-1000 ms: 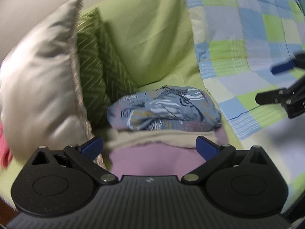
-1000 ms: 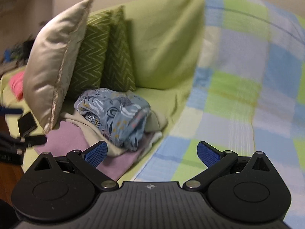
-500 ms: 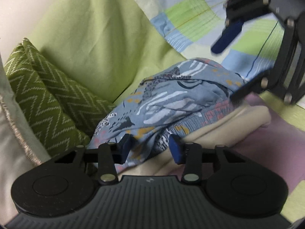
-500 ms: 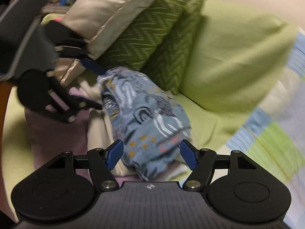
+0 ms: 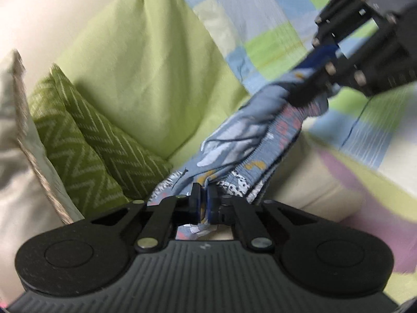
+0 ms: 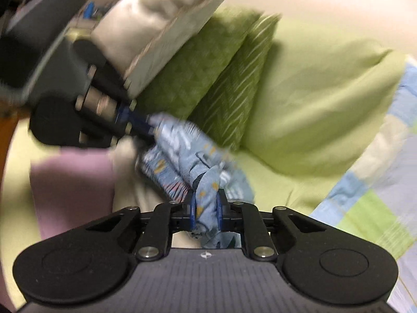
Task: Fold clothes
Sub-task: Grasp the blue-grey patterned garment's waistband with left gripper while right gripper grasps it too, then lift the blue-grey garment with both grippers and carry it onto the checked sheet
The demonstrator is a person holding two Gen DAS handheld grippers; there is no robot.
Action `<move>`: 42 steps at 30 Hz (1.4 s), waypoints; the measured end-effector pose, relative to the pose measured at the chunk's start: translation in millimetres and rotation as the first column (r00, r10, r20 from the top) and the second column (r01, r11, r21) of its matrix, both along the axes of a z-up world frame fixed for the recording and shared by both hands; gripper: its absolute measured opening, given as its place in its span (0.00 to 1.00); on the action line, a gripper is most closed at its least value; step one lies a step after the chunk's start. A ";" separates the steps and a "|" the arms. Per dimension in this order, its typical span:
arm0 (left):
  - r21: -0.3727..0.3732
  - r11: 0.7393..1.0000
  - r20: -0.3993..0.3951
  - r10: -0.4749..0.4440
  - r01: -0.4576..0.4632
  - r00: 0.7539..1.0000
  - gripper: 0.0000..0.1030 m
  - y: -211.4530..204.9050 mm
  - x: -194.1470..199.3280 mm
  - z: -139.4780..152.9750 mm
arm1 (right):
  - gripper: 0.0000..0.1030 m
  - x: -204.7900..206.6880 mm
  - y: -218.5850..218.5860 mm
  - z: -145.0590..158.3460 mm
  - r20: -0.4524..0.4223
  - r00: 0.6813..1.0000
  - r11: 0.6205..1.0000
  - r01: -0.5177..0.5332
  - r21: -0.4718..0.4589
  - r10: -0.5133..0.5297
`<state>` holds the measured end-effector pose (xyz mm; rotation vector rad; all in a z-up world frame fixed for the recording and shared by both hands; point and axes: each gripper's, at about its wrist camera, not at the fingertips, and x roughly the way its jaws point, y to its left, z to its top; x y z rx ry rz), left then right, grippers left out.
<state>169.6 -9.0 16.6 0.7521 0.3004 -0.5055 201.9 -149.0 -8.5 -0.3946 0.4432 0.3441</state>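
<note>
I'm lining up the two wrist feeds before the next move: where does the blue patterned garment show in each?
Left wrist: the blue patterned garment runs from the shut left gripper at bottom centre up to the right gripper at upper right.
Right wrist: the garment sits centre, pinched in the right gripper, stretching up-left to the left gripper.
Shared landmark: the green zigzag cushion.

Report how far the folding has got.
Early stage. Done: both grippers have a grip, the left gripper and right gripper each shut on the blue patterned garment, which is stretched between them above the pile. In hand: pulling it off the cream cloth and pink cloth. Left: spreading it flat and every fold; those two cloths look untouched.
</note>
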 end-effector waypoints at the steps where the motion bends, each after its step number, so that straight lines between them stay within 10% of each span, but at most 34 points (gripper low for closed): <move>1: -0.015 1.000 0.006 -0.005 0.005 1.000 0.02 -1.4 -5.5 7.0 | 0.11 -2.6 -3.8 12.9 0.007 1.000 1.000 0.010 0.029 -0.010; 15: -0.089 0.985 -0.040 -0.151 0.147 0.988 0.03 -34.4 -83.3 37.9 | 0.09 -80.5 -73.4 95.1 -0.051 0.990 0.946 0.139 0.292 -0.130; 29: -0.037 0.924 -0.138 -0.382 0.381 0.914 0.38 -105.6 -142.6 -18.6 | 0.08 -144.1 -139.7 38.4 -0.270 0.903 0.857 0.411 0.311 -0.336; 34: 0.000 0.907 -0.097 -0.418 0.420 0.903 0.70 -137.3 -146.3 -40.7 | 0.08 -159.8 -165.1 24.2 -0.325 0.870 0.810 0.474 0.346 -0.370; 36: -0.002 0.894 -0.103 -0.446 0.448 0.889 0.62 -147.7 -149.7 -44.8 | 0.08 -168.4 -173.7 24.4 -0.342 0.863 0.782 0.490 0.385 -0.372; 39: -0.023 0.878 -0.144 -0.476 0.478 0.867 0.14 -160.0 -149.5 -44.4 | 0.08 -185.1 -179.7 30.9 -0.344 0.863 0.776 0.491 0.395 -0.371; 42: -0.056 0.853 -0.152 -0.522 0.520 0.839 0.10 -164.4 -160.6 -28.9 | 0.08 -205.8 -181.8 40.6 -0.329 0.862 0.784 0.495 0.374 -0.386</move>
